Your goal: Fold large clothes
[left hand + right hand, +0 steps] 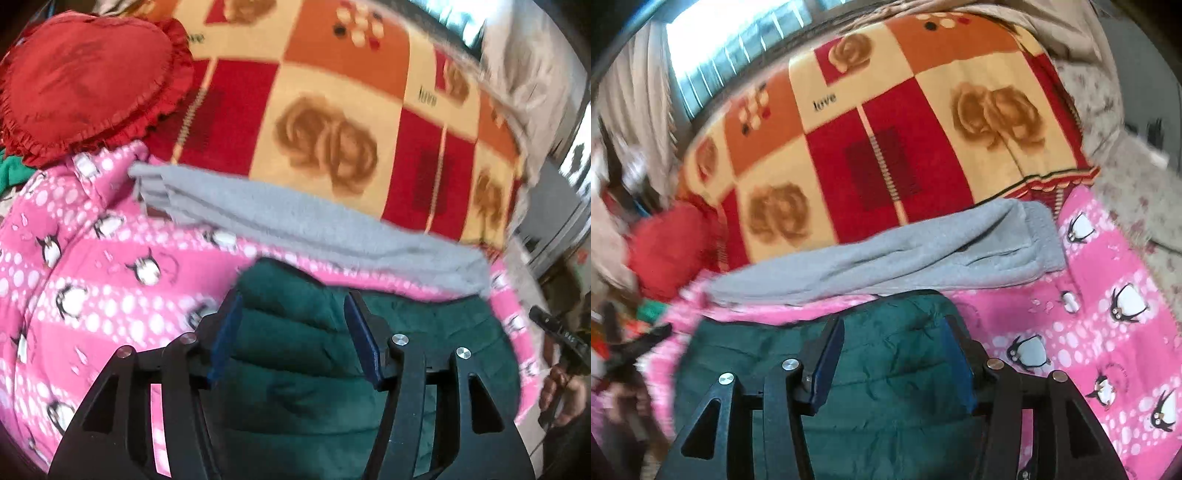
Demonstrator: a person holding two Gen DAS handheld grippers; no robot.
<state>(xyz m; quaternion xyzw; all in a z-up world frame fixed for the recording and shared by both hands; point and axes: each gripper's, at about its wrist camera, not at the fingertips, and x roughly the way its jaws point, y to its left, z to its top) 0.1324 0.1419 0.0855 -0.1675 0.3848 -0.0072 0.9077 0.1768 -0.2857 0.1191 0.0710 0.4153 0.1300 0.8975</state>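
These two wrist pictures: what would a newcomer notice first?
The pink penguin blanket fills the foreground, with a dark green quilted garment lying on it below both open grippers. Behind that lies a folded grey garment, then a red, orange and cream checked blanket. A red frilled cushion sits at its edge.

Bright daylight pours in from the window, blown out to white. Both views smear with motion blur, worst at the bulging fisheye edges; corners go black, colours stay vivid.
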